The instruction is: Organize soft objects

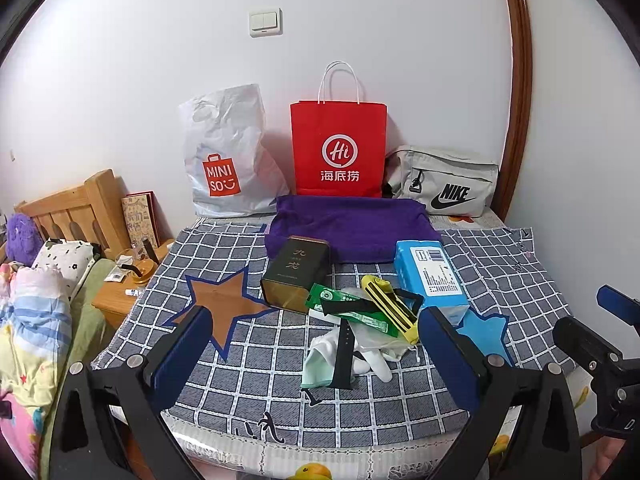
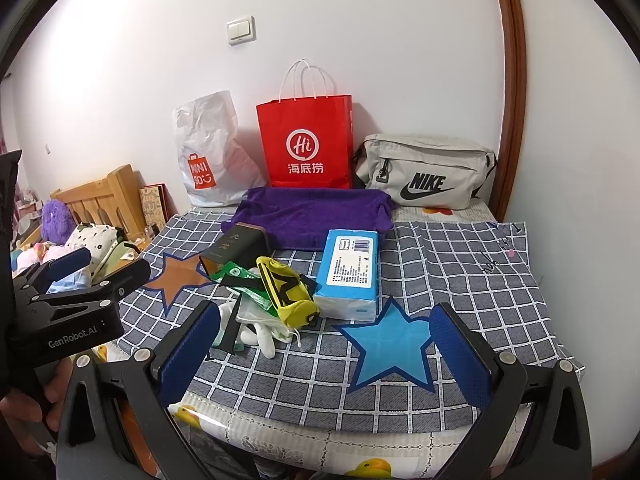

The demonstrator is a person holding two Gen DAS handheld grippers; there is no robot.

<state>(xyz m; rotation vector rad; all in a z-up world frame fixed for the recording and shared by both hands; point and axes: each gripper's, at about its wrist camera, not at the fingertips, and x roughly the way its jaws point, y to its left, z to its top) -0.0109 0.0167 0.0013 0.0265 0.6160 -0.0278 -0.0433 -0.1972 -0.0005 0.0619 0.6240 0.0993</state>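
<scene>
Both grippers held above the near edge of a checked cloth (image 1: pixel 400 396), jaws wide apart, nothing between them

Left gripper (image 1: pixel 316 356) facing the pile in the middle of the cloth; right gripper (image 2: pixel 324 354) facing a blue star (image 2: pixel 390 346) printed on the cloth, pile just to its left. Left gripper also seen at the left edge of the right wrist view, apart from the pile, a hand (image 2: pixel 28 408) below it

In the pile, lying together and overlapping: yellow pouch (image 2: pixel 286 290) with black stripes, on its side, touching the blue tissue pack (image 2: pixel 352 270) on its right; green packet (image 1: pixel 348 306) beneath the pouch; black strap (image 1: pixel 344 350) across a pale green cloth (image 1: pixel 320 368); white glove (image 1: pixel 376 362) at the near end, fingers toward the camera. Dark tin (image 1: pixel 296 274) on its side just left of the packet, open end toward the camera, next to a brown star (image 1: pixel 230 306)

Behind the pile, purple towel (image 1: pixel 352 224) folded flat, tin and tissue pack touching its near edge. Along the wall (image 1: pixel 360 20), left to right: white Miniso bag (image 1: pixel 228 152) slumped, red paper bag (image 1: pixel 340 148) upright with white handles, grey Nike bag (image 1: pixel 444 182) lying on its side. Red bag just behind the towel

Far left: wooden headboard (image 1: pixel 76 212), purple plush (image 1: pixel 22 238), bedding (image 1: pixel 32 320), a small nightstand (image 1: pixel 116 300) with clutter on it. Light switch (image 1: pixel 265 22) on the wall above the bags
</scene>
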